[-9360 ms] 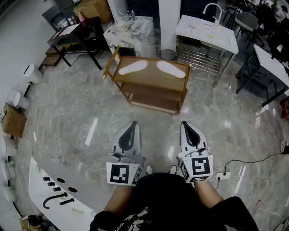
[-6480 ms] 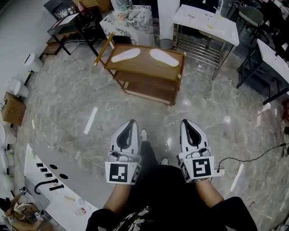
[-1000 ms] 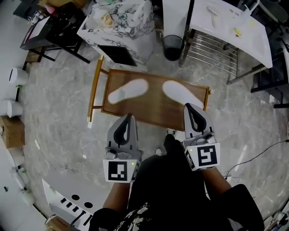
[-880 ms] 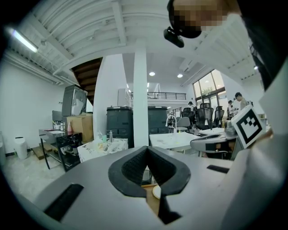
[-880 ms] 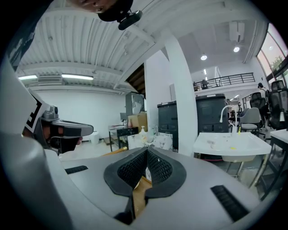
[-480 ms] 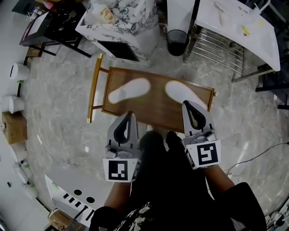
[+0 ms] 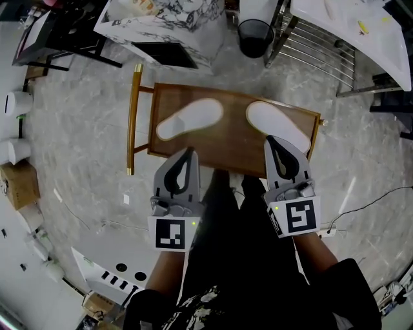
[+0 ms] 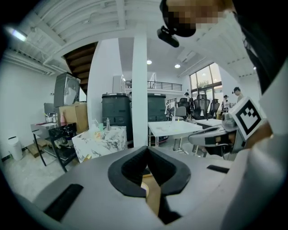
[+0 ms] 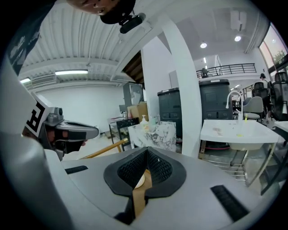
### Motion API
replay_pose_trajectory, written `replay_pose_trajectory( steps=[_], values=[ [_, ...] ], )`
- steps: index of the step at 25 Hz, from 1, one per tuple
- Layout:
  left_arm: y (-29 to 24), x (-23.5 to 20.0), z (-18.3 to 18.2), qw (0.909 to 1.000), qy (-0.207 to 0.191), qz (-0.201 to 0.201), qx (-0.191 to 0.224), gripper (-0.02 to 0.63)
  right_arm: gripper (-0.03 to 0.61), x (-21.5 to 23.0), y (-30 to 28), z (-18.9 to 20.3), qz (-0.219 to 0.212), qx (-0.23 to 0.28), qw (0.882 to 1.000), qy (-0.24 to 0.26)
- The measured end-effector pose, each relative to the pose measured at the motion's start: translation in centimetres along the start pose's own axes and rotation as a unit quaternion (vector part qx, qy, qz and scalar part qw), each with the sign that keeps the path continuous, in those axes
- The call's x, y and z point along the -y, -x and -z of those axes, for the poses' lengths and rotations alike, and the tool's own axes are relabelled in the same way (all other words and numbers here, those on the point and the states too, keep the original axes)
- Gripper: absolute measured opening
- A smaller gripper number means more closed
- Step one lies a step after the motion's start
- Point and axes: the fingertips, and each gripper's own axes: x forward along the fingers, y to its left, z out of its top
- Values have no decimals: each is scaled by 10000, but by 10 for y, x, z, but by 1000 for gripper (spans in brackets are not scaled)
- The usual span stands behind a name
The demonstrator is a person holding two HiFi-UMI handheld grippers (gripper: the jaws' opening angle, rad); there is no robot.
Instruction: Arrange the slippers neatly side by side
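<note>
Jaws closed and empty, my left gripper [image 7: 187, 153] faces the left slipper [image 7: 189, 118] at 12 o'clock, my right gripper [image 7: 271, 140] the right slipper [image 7: 279, 127], their long axes splayed.

- The near end of the right slipper [image 7: 271, 119], lying on the wooden rack [image 7: 235, 145], is covered by the right gripper [image 7: 271, 139].
- The rack's near edge is hidden behind that gripper, the left gripper [image 7: 189, 151] and the person's dark trouser legs [image 7: 226, 213]. From above, its top hides whatever lies beneath.
- Beyond the rack, the marbled block [image 7: 161, 22] and the white table [image 7: 335, 16] are cut off by the picture's edge.
- In the right gripper view the rack shows only as a brown strip [image 9: 138, 201] with a pale sliver [image 9: 139, 181], too small to identify.
- In the left gripper view only a brown strip [image 8: 153, 194] of the rack shows.
</note>
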Motion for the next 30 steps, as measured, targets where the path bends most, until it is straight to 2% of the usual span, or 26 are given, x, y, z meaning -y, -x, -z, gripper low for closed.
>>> replay_pose_trajectory(
  steps=[3, 6, 9, 11, 12, 20, 25, 30],
  values=[
    [-4, -10, 22, 9996, -8, 59, -283, -2, -11, -10, -8, 14, -32, -154, 9999, -61],
    [-8, -20, 43, 9985, 224, 43, -501, 0, -11, -17, -13, 31, -48, -365, 9992, -133],
    [-15, -30, 59, 9975, 443, 66, -543, 0, -11, -25, -21, 43, -118, -516, 9984, -189],
    [-21, -33, 72, 9962, 567, 113, -648, 75, -11, -29, -25, 52, -131, -605, 9978, -221],
    [-24, -34, 79, 9956, 594, 152, -715, 77, -11, -30, -27, 56, -124, -645, 9975, -243],
    [-38, -37, 129, 9891, 552, 396, -1305, 118, -11, -37, -38, 86, -76, -951, 9947, -389],
    [-41, -40, 159, 9798, 630, 446, -1843, 146, -11, -37, -43, 96, 23, -1081, 9930, -478],
    [-47, -48, 178, 9781, 603, 411, -1949, 147, -11, -42, -53, 108, 22, -1179, 9918, -498]
  ],
)
